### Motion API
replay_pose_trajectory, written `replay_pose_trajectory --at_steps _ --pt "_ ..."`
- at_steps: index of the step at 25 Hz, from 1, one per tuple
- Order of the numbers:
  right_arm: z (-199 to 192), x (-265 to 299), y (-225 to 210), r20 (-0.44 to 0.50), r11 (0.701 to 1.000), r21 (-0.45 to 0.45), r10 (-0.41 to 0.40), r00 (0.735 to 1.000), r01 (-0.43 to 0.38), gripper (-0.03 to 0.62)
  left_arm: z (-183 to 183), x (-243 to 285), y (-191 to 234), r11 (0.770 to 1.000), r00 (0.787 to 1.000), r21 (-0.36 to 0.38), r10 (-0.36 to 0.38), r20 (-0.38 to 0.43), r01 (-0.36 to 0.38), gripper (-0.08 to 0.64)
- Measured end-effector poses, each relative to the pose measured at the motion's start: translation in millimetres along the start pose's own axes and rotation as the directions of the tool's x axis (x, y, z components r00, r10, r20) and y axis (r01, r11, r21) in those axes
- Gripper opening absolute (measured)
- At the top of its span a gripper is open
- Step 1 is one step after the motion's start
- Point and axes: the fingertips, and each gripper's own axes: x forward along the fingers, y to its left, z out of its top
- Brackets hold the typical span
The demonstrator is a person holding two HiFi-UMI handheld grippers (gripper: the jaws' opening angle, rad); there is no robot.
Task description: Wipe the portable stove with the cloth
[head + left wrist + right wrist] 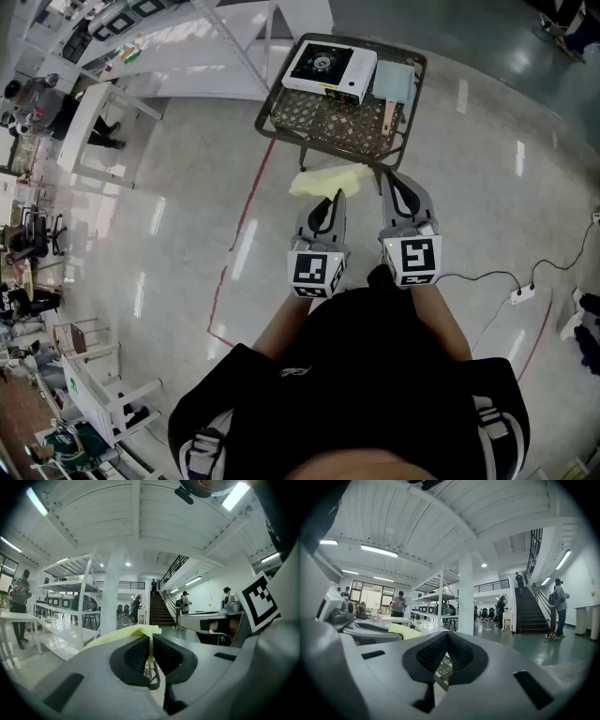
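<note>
The left gripper (332,199) pinches the yellow cloth (323,180). The right gripper (394,180) is closed and empty. The portable stove (330,68) sits at twelve o'clock.

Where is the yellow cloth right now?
The cloth hangs pinched in the left tongs, centre of the head view, just before the table holding the stove.

2 grippers: left gripper (334,197), right gripper (389,178); 1 yellow cloth (323,180), pinched in the left gripper's jaws; 1 portable stove (330,67) ahead of both; 1 wire-mesh table (319,122) under it; 1 power strip (522,293) right of the right gripper
</note>
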Motion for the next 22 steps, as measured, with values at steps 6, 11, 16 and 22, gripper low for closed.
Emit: replay_pose_trajectory --at_steps 6,11,16,22 --pt "-9 -3 -21 -0.012 0.998 0.022 0.066 0.998 -0.066 0.005 -18 18 -17 0.999 0.998 -0.030 0.036 -0.051 -0.037 0.028" --pt "-27 10 -60 -0.049 0.996 0.047 0.073 0.996 -0.071 0.005 -24 58 -35 0.999 0.996 -0.033 0.015 -0.091 -0.018 0.028" --pt "-23 26 -101 -0.084 0.994 0.083 0.075 0.994 -0.068 0.005 -12 100 -46 1.000 0.991 -0.007 -0.002 -0.130 0.001 0.028" --pt "-55 33 -147 -0.122 0.994 0.106 0.010 0.992 0.003 0.005 -37 126 -52 1.000 0.980 -0.020 -0.007 -0.200 0.003 0.028"
